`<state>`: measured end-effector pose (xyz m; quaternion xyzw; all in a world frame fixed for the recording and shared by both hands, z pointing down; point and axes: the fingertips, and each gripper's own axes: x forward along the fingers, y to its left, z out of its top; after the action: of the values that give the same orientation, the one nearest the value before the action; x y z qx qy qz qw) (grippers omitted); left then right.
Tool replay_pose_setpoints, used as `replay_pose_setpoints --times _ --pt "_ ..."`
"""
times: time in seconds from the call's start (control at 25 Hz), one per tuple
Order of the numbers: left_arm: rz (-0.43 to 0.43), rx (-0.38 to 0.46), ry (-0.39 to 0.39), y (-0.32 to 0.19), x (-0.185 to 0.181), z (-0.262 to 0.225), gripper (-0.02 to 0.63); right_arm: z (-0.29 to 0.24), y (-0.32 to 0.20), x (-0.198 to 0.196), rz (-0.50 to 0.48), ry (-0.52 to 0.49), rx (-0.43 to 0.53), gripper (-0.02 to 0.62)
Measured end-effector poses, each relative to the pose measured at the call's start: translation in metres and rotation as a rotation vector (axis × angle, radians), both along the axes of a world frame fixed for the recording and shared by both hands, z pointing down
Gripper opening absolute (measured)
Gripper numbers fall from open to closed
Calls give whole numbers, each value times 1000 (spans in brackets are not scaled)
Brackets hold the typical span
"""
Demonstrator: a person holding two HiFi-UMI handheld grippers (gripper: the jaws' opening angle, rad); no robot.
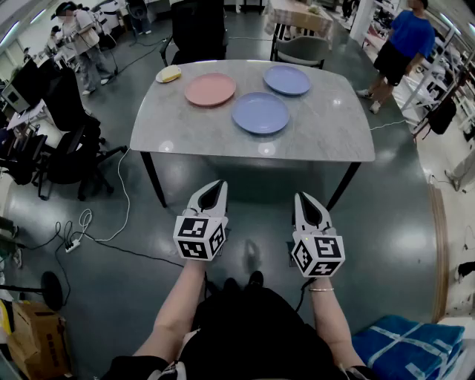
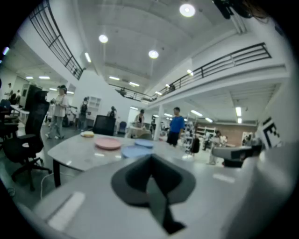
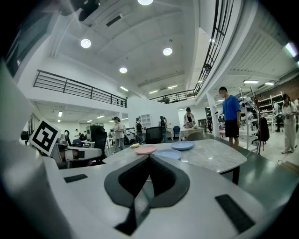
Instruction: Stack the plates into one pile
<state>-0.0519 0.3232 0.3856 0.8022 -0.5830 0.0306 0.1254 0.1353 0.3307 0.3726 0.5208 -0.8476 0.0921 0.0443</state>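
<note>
Head view: I'm holding left tool and right tool closed, empty, pre-approach. Pink plate, near blue plate and far blue plate are sitting unstacked on the worktop.

Bright overhead lights, fisheye-bent edges, blurred foreground

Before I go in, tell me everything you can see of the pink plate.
The pink plate is round, salmon-coloured and shallow, with a low raised rim and a matte look; its material can't be told. It is empty and lies flat, right way up, on the pale marble-look table, toward its far left. Nothing but the table seems to touch it: the nearer blue plate sits close at its right, and a small yellow dish lies apart at its left.
</note>
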Motion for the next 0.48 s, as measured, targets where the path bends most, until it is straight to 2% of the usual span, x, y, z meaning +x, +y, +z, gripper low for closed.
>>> replay_pose_setpoints --times 0.48 --pt "-9 -26 6 -16 14 9 8 10 -17 7 -30 -53 -21 6"
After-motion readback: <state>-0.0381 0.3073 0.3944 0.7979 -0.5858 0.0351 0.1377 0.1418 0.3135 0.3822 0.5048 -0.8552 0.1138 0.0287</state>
